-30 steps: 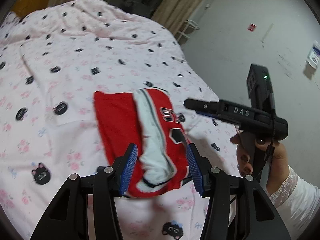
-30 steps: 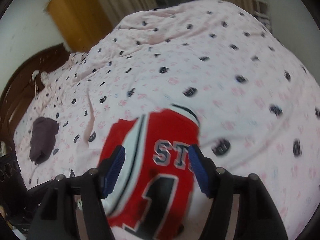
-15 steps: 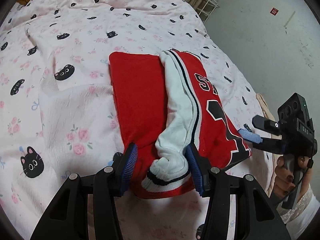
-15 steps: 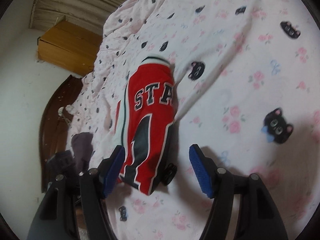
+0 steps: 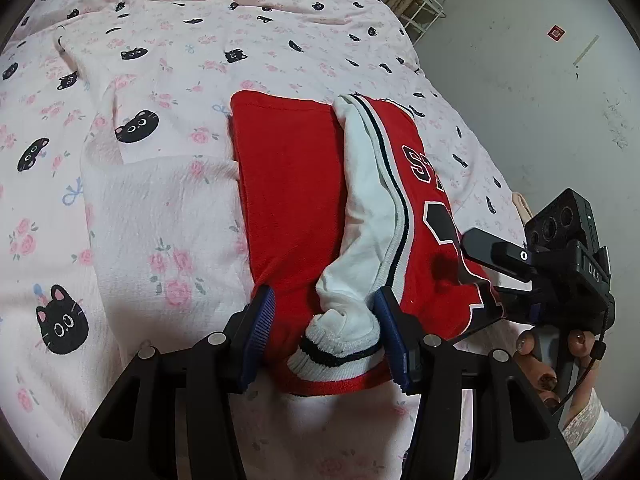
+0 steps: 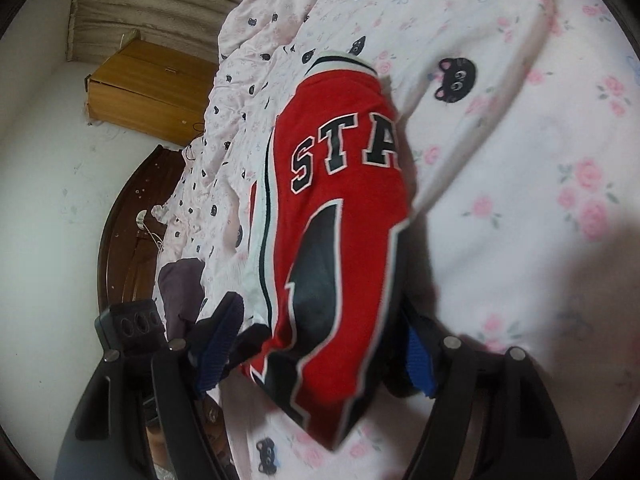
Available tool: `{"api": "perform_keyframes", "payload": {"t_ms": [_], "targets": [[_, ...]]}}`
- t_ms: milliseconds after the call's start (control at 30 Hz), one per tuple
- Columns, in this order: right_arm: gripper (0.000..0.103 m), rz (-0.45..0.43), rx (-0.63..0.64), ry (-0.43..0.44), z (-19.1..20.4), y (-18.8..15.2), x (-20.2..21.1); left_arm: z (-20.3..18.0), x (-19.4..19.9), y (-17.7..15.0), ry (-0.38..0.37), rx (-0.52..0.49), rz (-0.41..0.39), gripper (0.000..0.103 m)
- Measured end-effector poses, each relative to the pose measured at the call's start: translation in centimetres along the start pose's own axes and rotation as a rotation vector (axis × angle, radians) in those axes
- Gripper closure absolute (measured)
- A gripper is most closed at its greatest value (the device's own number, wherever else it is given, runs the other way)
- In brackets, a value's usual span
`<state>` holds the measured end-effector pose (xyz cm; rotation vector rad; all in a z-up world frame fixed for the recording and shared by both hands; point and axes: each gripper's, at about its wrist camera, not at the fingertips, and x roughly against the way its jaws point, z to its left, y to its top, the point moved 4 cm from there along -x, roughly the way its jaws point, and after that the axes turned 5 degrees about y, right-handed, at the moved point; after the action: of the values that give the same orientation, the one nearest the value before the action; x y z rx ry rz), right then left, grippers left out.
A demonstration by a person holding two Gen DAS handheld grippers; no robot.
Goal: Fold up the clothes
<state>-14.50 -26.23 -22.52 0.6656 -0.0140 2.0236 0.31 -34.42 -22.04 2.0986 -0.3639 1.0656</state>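
Red jersey (image 6: 344,216) reads "STA" above a black 1.

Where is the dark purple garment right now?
In the right wrist view, the dark purple garment lies at lower left on the bedspread, left of the red jersey.

Red jersey (image 6: 344,240) on the cat-print bedspread (image 6: 540,160), between the opening right hand-held gripper's (image 6: 320,344) jaws

Left tool (image 5: 324,336) is clamped shut; right tool (image 6: 320,352), jaws just opening, angles downward
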Motion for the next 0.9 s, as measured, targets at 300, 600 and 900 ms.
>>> {"api": "perform_keyframes", "payload": {"t_ms": [300, 600, 900], "targets": [[0.040, -0.013, -0.026, 0.015, 0.7, 0.7, -2.5, 0.0, 0.2, -0.1, -0.001, 0.004, 0.002, 0.056], [0.089, -0.003, -0.082, 0.030, 0.5, 0.7, -2.0, 1.4, 1.7, 0.0, -0.129, 0.183, -0.012, 0.056], [0.090, 0.012, -0.218, 0.109, 2.0, 2.1, -1.1, 4.2, 4.5, -1.0, -0.467, 0.587, 0.010, 0.038]]}}
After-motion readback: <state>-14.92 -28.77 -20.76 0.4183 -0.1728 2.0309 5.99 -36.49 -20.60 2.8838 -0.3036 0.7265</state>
